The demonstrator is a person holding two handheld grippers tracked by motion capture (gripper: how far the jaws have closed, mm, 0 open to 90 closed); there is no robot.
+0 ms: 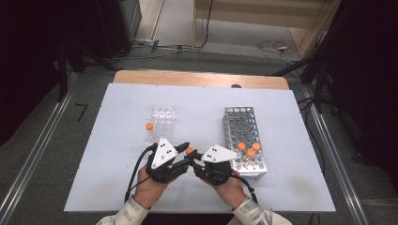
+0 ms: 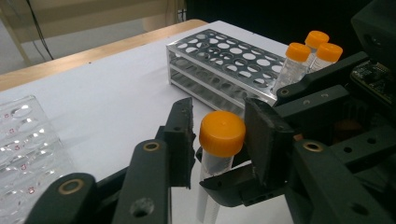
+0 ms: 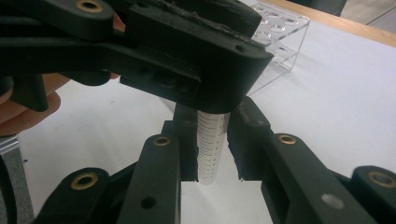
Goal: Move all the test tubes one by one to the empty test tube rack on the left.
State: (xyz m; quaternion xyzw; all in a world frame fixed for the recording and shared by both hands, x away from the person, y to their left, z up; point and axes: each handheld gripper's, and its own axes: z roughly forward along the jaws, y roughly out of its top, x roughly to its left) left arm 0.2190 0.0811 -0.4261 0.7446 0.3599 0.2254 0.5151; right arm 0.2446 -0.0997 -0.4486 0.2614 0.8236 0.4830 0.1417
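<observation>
Tube (image 2: 219, 154): clear plastic cylinder with printed graduation marks down its side and a smooth orange screw cap (image 1: 189, 151); held upright between both grippers above the sheet, at about 6 o'clock on the table.
Left gripper (image 1: 184, 149): matte black plastic arms with brass pivot pins and a grey three-cornered plate on top; its rough pads bracket the cap and look closed against it.
Right gripper (image 3: 211, 149): same black build; jaws drawn narrow, pinching the tube's marked body below the cap.
Metal rack (image 1: 244, 136): shiny perforated steel box with rows of round holes, at 3 o'clock from the tube; three more orange-capped tubes (image 1: 248, 150) stand in its near end.
Clear rack (image 1: 162, 123): transparent acrylic block with round wells, at 11 o'clock from the tube; one capped tube (image 1: 149, 127) stands at its left side.
Sheet (image 1: 117, 154): smooth pale matte cover.
Table (image 1: 202, 78): wooden edge showing at 12 o'clock.
</observation>
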